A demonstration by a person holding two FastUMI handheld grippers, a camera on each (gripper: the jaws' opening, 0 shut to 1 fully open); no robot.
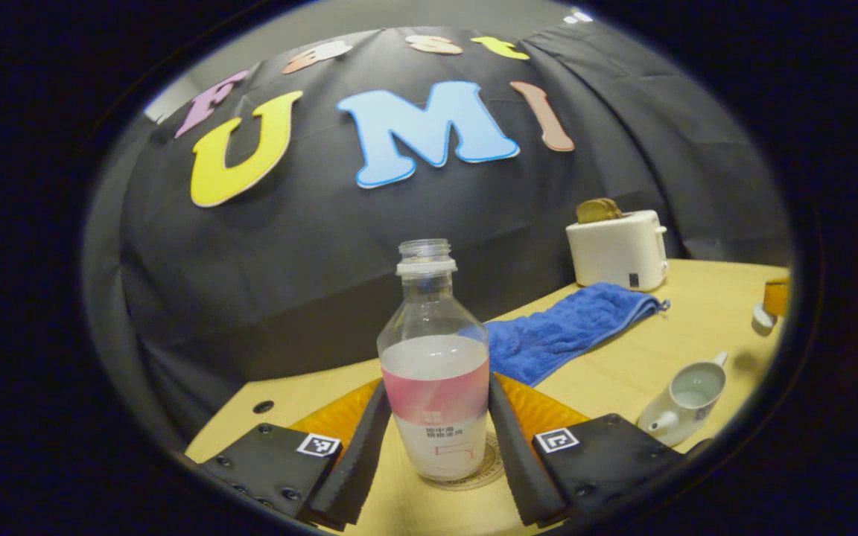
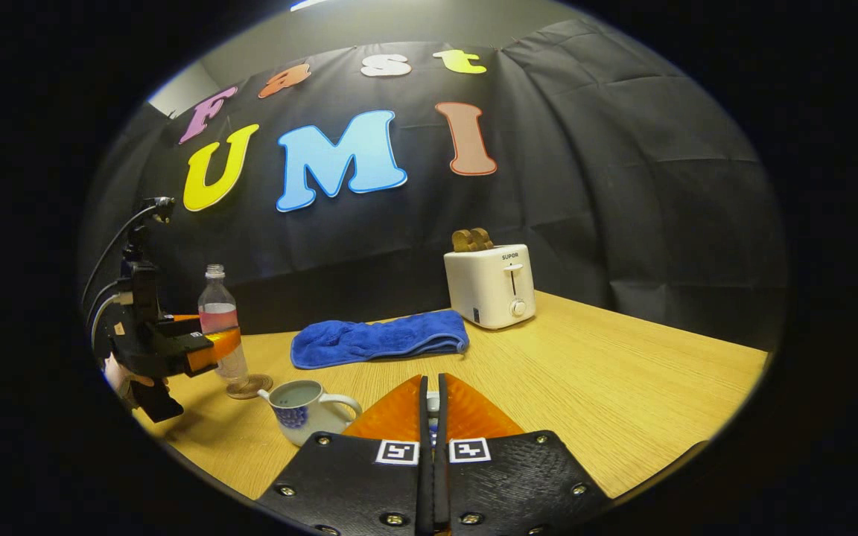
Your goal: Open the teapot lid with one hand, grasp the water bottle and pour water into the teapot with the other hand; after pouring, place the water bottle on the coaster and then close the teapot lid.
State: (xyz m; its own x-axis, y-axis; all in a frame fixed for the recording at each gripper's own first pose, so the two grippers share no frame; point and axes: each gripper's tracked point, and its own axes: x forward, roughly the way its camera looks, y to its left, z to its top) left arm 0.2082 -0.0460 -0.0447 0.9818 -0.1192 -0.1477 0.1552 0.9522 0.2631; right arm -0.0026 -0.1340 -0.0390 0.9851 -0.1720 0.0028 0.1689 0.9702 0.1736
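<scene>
The clear water bottle [image 1: 436,372] has a pink label, no cap, and is partly full. It stands upright on the round coaster [image 1: 482,476]. My left gripper [image 1: 436,383] is shut on it, one finger on each side at label height. The right gripper view shows the bottle [image 2: 218,327], the coaster [image 2: 249,387] and my left gripper [image 2: 220,347] at the far left. The white teapot [image 2: 302,409] with a blue pattern stands open, with water inside. My right gripper [image 2: 433,381] is shut on the small white teapot lid [image 2: 433,403], held above the table to the right of the teapot [image 1: 686,402].
A white toaster [image 2: 490,286] with bread in its slots stands at the back of the wooden table [image 2: 623,394]. A folded blue towel [image 2: 377,339] lies between it and the bottle. A small hole [image 1: 263,406] marks the table near its left edge.
</scene>
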